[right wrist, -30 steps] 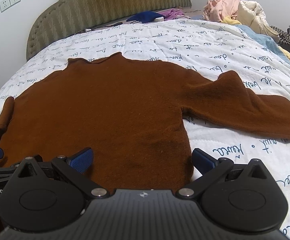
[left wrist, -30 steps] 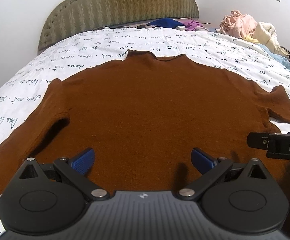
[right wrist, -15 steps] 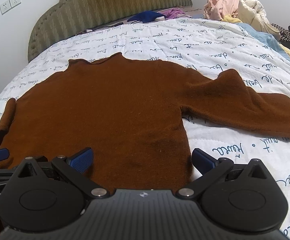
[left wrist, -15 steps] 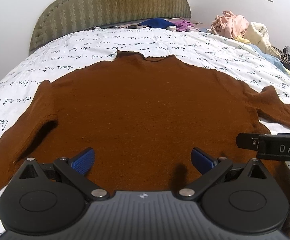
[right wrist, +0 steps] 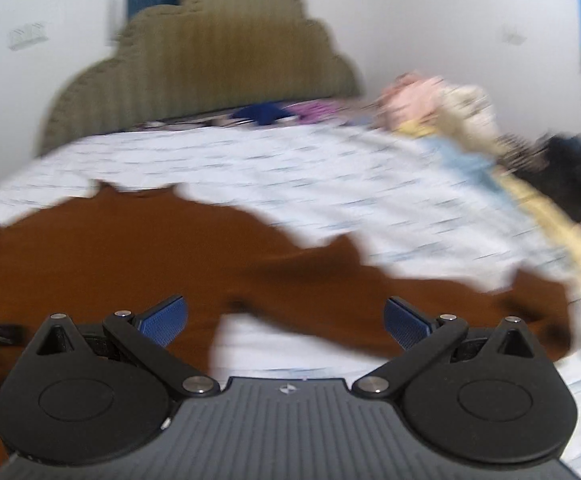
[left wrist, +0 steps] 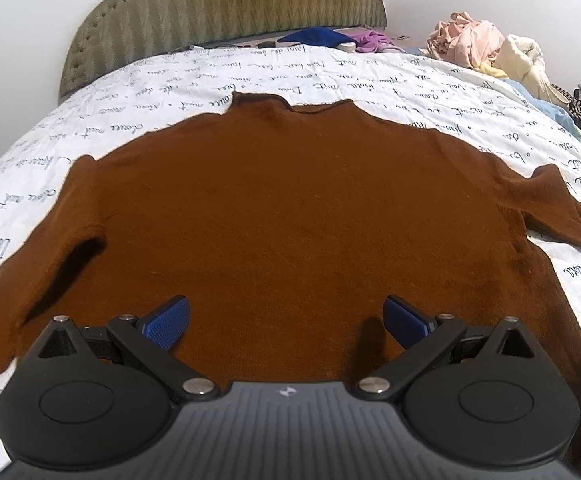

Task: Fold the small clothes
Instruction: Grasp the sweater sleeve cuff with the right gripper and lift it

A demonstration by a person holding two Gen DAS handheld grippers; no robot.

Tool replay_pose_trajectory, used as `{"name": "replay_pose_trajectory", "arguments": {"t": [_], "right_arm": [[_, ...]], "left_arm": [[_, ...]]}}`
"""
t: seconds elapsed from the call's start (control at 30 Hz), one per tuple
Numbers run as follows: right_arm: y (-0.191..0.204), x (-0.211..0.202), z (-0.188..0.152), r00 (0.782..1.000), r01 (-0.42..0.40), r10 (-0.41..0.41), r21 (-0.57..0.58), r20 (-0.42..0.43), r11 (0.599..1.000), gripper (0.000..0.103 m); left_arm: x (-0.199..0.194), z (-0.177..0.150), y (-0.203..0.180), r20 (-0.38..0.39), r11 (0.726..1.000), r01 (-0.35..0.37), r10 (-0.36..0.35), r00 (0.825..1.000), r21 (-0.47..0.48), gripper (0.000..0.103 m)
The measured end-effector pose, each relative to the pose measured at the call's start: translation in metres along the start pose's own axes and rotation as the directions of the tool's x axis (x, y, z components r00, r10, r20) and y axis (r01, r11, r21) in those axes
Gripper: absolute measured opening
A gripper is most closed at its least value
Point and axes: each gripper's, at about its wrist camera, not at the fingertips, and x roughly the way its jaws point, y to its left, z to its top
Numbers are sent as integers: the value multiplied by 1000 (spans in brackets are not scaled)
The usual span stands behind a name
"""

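A brown long-sleeved sweater (left wrist: 290, 208) lies flat on the white printed bedspread (left wrist: 330, 68), collar toward the headboard, sleeves spread out to both sides. My left gripper (left wrist: 286, 322) is open and empty, hovering over the sweater's lower hem. The right wrist view is blurred by motion. There my right gripper (right wrist: 286, 322) is open and empty, over the sweater's right side (right wrist: 130, 256) near the armpit, with the right sleeve (right wrist: 450, 300) stretching off to the right.
A padded olive headboard (left wrist: 226, 12) stands at the far end. Blue and purple clothes (left wrist: 322, 38) lie by it. A heap of pink, cream and dark clothes (left wrist: 490, 48) sits along the bed's right edge. White walls surround the bed.
My right gripper has swung quickly to the right and up, and its view is now blurred. It has left the left wrist view. My left gripper has drawn back and risen slightly.
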Motion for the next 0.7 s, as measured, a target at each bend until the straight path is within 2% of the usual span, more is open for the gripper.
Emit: {"name": "replay_pose_trajectory", "arguments": {"t": [0.07, 0.17, 0.23, 0.3, 0.43, 0.53, 0.63, 0.7], "right_arm": [[-26, -7, -2, 988, 128, -125, -29, 88, 991, 103], [-63, 0, -7, 962, 265, -257, -88, 92, 960, 103], [-80, 12, -11, 932, 363, -353, -167, 85, 917, 103], [-91, 32, -21, 910, 412, -410, -242, 63, 878, 101], [-97, 48, -23, 878, 457, -475, -394, 58, 797, 95], [-99, 74, -28, 859, 487, -508, -423, 72, 764, 90], [-104, 91, -32, 855, 499, -511, -407, 89, 765, 88], [-106, 96, -29, 863, 486, -499, -397, 78, 779, 76]], "left_arm": [[3, -1, -2, -8, 1000, 2, -2, 1000, 2, 103], [9, -1, -5, -23, 1000, 3, -3, 1000, 3, 103], [12, -2, -6, -31, 1000, 6, -6, 1000, 4, 103], [14, -2, -9, -31, 1000, 2, -2, 1000, 11, 103], [16, -2, -12, -32, 1000, -10, 10, 999, 28, 103], [17, -1, -12, -35, 1000, -9, 10, 999, 30, 103], [18, 0, -10, -37, 999, -11, 12, 999, 30, 103], [19, 0, -10, -39, 1000, -14, 15, 999, 28, 103]]}}
